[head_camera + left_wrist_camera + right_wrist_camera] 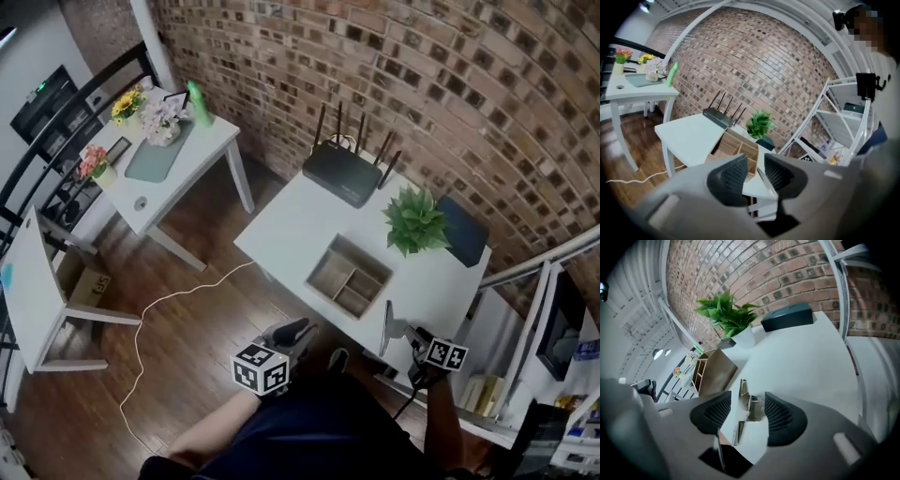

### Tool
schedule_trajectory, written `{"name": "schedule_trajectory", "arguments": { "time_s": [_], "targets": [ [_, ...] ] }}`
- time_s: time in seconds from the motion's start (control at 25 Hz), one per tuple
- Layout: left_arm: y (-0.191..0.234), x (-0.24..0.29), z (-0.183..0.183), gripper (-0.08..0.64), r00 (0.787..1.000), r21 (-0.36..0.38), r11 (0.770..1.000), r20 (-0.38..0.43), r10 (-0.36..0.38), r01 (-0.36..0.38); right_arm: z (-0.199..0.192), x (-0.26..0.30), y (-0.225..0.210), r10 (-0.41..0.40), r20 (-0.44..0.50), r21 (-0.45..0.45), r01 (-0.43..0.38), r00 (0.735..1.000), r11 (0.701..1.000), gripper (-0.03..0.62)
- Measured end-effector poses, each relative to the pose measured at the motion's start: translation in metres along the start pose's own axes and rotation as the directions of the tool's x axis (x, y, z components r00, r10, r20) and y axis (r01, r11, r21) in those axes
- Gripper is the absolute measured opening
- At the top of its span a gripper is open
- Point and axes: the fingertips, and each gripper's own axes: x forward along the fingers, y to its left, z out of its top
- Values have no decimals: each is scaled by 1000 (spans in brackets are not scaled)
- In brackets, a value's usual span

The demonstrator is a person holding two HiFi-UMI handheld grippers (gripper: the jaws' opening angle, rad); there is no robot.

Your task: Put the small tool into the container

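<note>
- The right gripper (747, 413) has its fingers (780, 416) spread wide, and the small metal tool (741, 407) stands between them.
- In the right gripper view there is a clear gap between the tool and the finger on the left of the frame. The tool sits close against the finger on the right. I cannot tell whether that pad touches it, and the fingers are not clamped on it.
- The tool is a thin, shiny strip at the near corner of the white table (291, 225), at the lower right of the head view. It is well apart from the container (319, 272).
- The right gripper sits low at the right of the head view, at that table corner. Its marker cube faces up, and the forearm rises from the bottom edge of the frame.
- The left gripper (756, 174) has its fingers (731, 178) released, with a narrow open gap and nothing held. The table's edge and the container show through the gap, farther off.
- The left gripper is at the bottom centre of the head view, off the table and above the wooden floor (187, 262). Its marker cube faces up and its fingers point toward the table. The arm comes in from the bottom edge.
- The container is an open wooden box with dividers, in the middle of the table. I can see nothing in its compartments.
- A potted plant (414, 220) stands just beyond the container, toward the upper right of the head view. A black router (342, 173) with raised antennas sits at the table's far end, by the brick wall.
</note>
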Motion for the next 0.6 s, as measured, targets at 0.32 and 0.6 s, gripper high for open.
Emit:
{"name": "schedule_trajectory", "arguments": {
  "time_s": [0.32,0.6],
  "targets": [
    [38,-21,11,69,979,-92,981,96,177,-168,2,54,-6,26,-143,-48,-33,989,998,219],
    [63,-60,1,57,944,-177,947,147,295,-268,8,71,-4,6,-166,-32,-11,986,999,71]
  ]
}}
